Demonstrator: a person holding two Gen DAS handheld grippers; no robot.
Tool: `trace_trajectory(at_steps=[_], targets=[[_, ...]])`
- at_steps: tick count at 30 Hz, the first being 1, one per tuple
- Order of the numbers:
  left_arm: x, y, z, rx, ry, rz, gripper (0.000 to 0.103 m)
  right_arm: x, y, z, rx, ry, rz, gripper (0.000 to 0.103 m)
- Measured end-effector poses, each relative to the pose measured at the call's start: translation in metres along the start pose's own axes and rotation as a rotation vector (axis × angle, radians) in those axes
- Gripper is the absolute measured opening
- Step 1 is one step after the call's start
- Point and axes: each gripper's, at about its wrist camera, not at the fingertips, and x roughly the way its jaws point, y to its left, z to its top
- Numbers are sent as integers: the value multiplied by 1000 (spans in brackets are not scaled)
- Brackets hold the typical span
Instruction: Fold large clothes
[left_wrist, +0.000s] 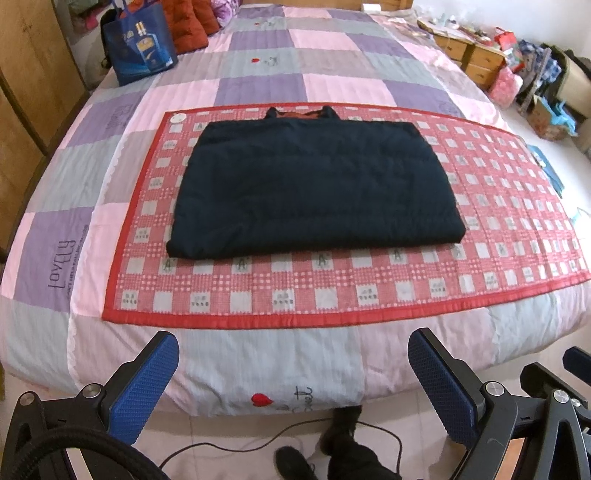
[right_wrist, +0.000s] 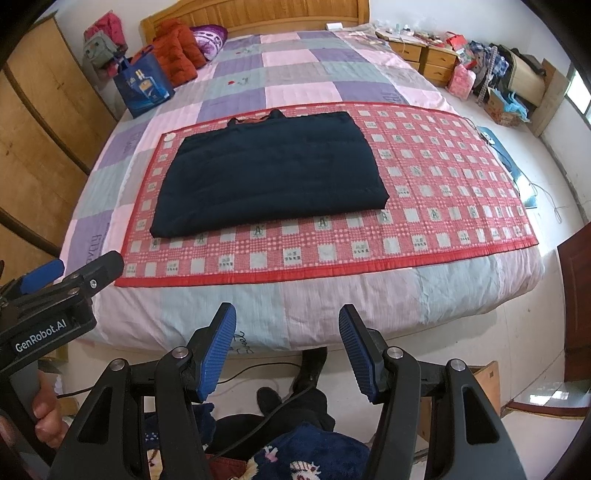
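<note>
Jacket (left_wrist: 314, 184), dark navy and padded, lay folded into a thick rectangle on a red checked mat (left_wrist: 480, 206), which was spread over a patchwork quilt (left_wrist: 258, 62) on a bed. A rust-coloured collar lining peeked out at its far edge. Both claws hung short of the bed's near edge, well apart from the jacket, which sat ahead of them and beyond their reach.

The left claw (left_wrist: 293, 373) stood with its blue pads spread wide and nothing between them. The right claw (right_wrist: 288, 343) was likewise parted and empty, and the jacket lay ahead of it and slightly to its left. A hand (right_wrist: 46, 410) could be seen holding the left claw's handle at the lower left of the right claw's view.

The jacket looked soft, puffy and fairly light for its bulk, with a smooth shell likely to slip under the pads. Its layers would probably spring open if lifted by one point. Best holds seemed to be the two near corners of the folded edge closest to the claws, pinching through all layers together.

A blue bag (left_wrist: 142, 44) stood far ahead and to the left, beside orange cushions.
</note>
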Motion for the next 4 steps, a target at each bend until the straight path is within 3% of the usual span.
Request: trace_trajectory(at_steps=[4], targets=[[-3,-4,3,14,-9,-11,102,-2,-1,-2,5,-5,-2,62]])
